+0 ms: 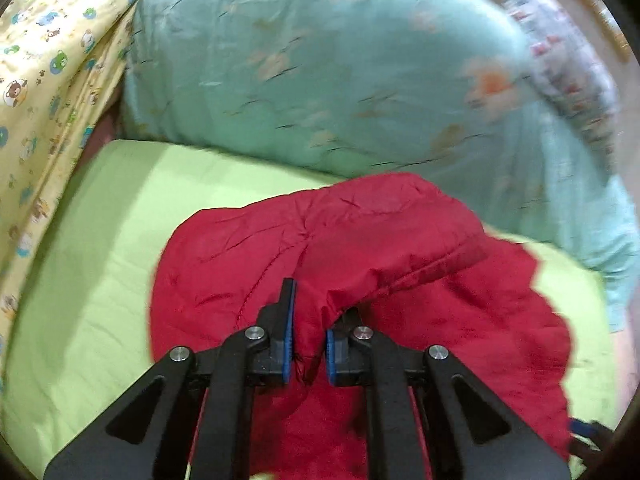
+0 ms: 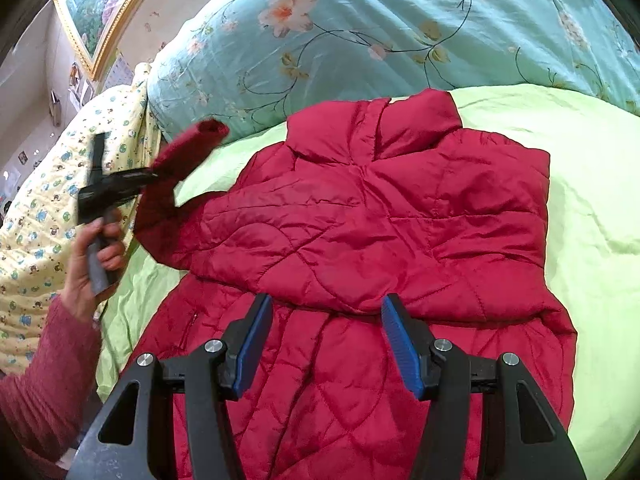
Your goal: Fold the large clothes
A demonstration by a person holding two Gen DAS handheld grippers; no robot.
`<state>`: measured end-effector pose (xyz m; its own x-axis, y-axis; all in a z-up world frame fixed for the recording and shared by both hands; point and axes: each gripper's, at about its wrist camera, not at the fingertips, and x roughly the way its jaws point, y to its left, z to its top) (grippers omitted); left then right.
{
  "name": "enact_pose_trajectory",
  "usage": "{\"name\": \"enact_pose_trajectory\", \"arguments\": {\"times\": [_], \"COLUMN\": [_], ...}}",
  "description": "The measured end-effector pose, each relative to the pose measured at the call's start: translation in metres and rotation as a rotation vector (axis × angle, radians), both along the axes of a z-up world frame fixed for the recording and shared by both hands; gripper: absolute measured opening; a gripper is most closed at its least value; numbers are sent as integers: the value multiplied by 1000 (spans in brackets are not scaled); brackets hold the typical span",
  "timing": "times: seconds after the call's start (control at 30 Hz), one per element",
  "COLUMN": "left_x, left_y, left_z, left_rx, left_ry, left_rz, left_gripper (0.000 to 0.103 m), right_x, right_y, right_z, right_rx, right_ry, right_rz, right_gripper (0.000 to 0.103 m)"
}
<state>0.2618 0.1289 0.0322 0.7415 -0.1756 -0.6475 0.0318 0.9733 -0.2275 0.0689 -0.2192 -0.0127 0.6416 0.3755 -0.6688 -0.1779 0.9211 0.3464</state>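
A red quilted jacket point(image 2: 360, 240) lies on a lime-green sheet point(image 2: 592, 200), collar toward the far side. Its right side is folded in over the body. My left gripper point(image 1: 310, 320) is shut on the jacket's left sleeve point(image 1: 360, 248) near the cuff. In the right wrist view the left gripper point(image 2: 152, 176) holds that sleeve point(image 2: 188, 148) lifted above the bed at the left. My right gripper point(image 2: 326, 312) is open and empty, just above the jacket's lower middle.
A teal floral duvet point(image 2: 400, 32) is bunched along the far side of the bed. A yellow cartoon-print quilt point(image 2: 40, 216) lies at the left. A framed picture point(image 2: 100, 4) hangs on the wall.
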Motion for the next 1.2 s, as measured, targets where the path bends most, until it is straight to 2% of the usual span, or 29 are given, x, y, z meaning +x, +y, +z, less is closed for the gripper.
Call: {"name": "enact_pose_trajectory", "arguments": {"times": [0.17,0.33,0.57,0.8,0.97,1.07,1.2], "left_x": [-38,-58,-62,-73,-77,-81,-80], "left_y": [-46,-87,-162,-208,-228,-230,-228], "left_z": [14,20,-5,-30,-50,-60,-62], "left_rx": [-98,-146,-134,-118,-87,-91,-121], "left_ry": [-52,-86,-8,37,55,57,55], "left_rz": [-103,-193,-295,-339,-355,-361,-369], "left_gripper": [9,9,9,9,9,9,9], "right_x": [-1,-6,-13,-18,-10,3,31], "right_y": [-5,-21,-47,-74,-87,-96,-105], "right_z": [-7,-6,1,0,-5,-13,-33], "right_rx": [-13,9,70,128,226,332,498], "right_ry": [21,27,21,27,44,69,126], "right_rz": [-17,-53,-105,-150,-161,-163,-160], "right_gripper": [58,58,60,60,61,72,77]}}
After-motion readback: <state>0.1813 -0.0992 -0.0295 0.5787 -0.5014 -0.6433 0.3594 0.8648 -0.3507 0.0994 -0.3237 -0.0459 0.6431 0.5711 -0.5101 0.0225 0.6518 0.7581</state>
